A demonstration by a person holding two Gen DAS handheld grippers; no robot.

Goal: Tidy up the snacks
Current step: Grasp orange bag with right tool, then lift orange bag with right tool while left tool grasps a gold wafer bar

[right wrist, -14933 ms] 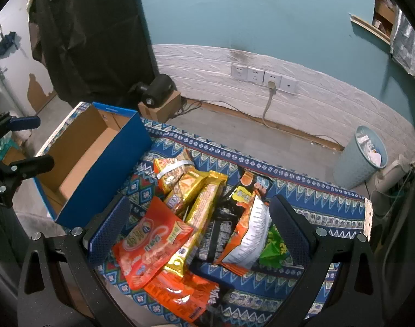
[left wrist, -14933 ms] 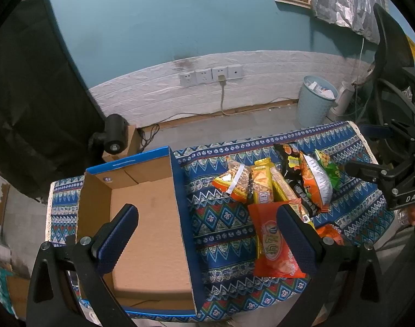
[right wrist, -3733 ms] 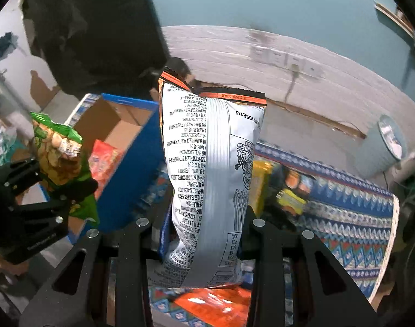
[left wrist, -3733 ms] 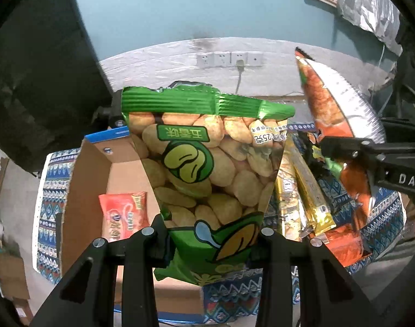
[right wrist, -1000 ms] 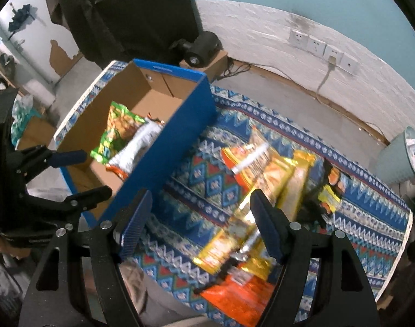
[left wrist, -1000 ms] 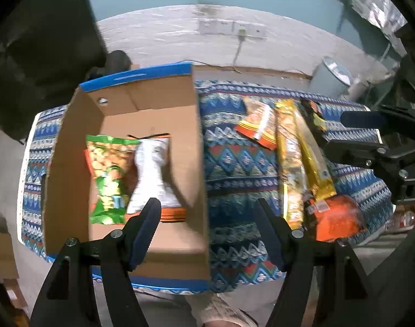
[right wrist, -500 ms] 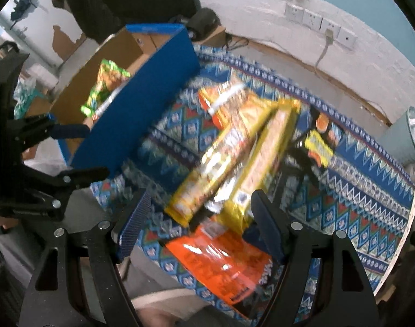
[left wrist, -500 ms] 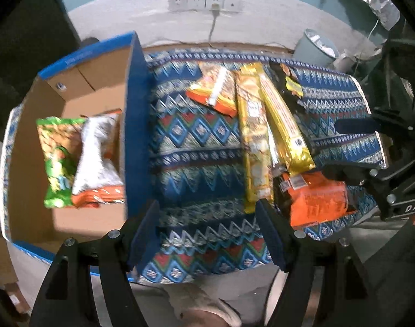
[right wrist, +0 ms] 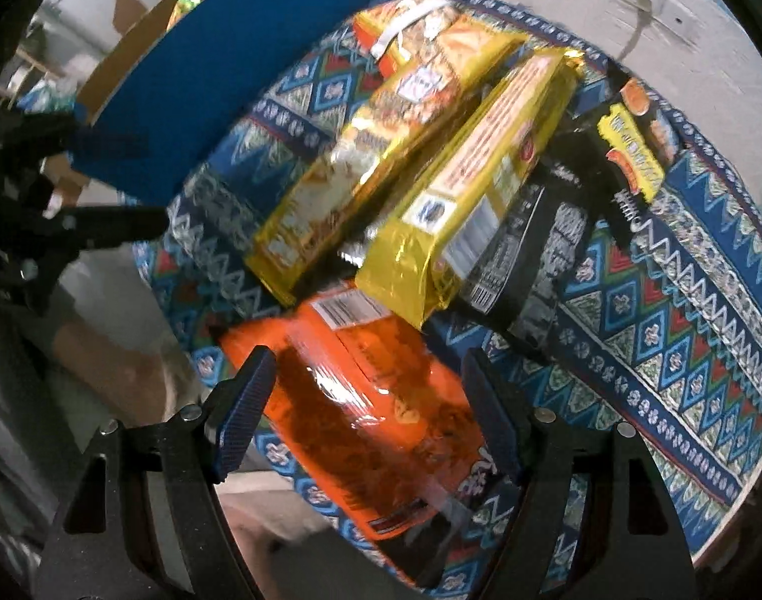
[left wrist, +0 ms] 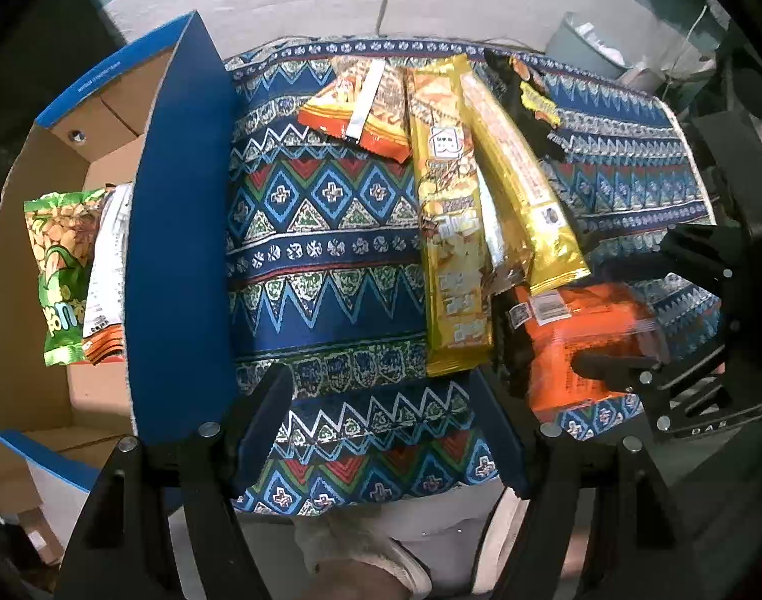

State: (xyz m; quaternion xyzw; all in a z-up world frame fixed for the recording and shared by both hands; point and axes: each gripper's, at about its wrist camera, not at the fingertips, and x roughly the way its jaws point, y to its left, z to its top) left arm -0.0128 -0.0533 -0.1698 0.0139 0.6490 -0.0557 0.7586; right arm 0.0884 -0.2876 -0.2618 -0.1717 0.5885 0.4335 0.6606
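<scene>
With the green bag and white bag now dropped in the box, both hand-held grippers have been brought back over the worktop. The left hand-held gripper is spread empty over cloth, and the right hand-held gripper, also apart, is lowered astride the orange packet, probably next.

box sits at the left end of the desk, with the peanut bag and a second bag lying side by side in it. right of the box is a bare strip of cloth, then the snack pile: small packet at the far edge, two long packs side by side running toward the near edge, dark packs partly under them. flat bag lies nearest, its far end under the long packs. right claw is over it, left claw over the bare cloth.
</scene>
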